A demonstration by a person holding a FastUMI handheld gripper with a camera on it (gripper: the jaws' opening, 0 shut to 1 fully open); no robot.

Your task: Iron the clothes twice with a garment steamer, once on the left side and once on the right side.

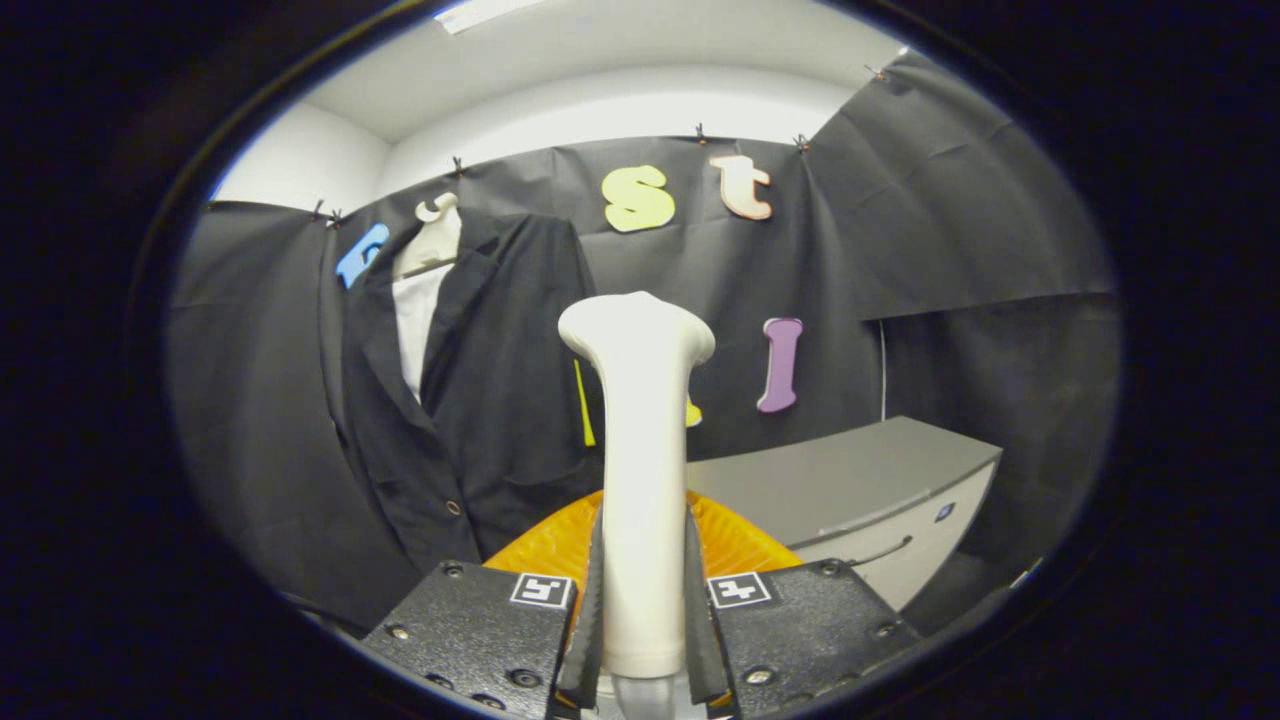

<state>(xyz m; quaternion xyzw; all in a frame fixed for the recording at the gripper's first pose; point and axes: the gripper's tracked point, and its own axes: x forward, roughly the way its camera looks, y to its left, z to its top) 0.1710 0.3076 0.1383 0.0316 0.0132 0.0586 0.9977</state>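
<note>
While both fingers [598,600] are being pressed against the sides of its handle, the garment steamer [640,440] is being held upright by the gripper [645,610] at the lower centre of the frame. The handle is being clamped between the two pads, and the steamer's flared white head is being shown at the middle of the frame, above the fingers. Two small square markers [541,589] are being carried on the finger mounts, one on each side of the handle.

Just behind the fingers, an orange ribbed object [740,545] is being partly hidden by the steamer and the mounts; what it is cannot be told. Beyond it, in the lower right of the frame, a grey cabinet [850,480] with a curved handle on its front is being seen.

To the upper left of the steamer head, a dark jacket [500,400] is being hung on a pale hanger [432,240] against the booth's black cloth wall [950,200], with a white lining or shirt showing at its open collar. The jacket is being kept apart from the steamer head, which is not touching the fabric. A white ceiling [600,60] is being shown across the top of the frame.
</note>
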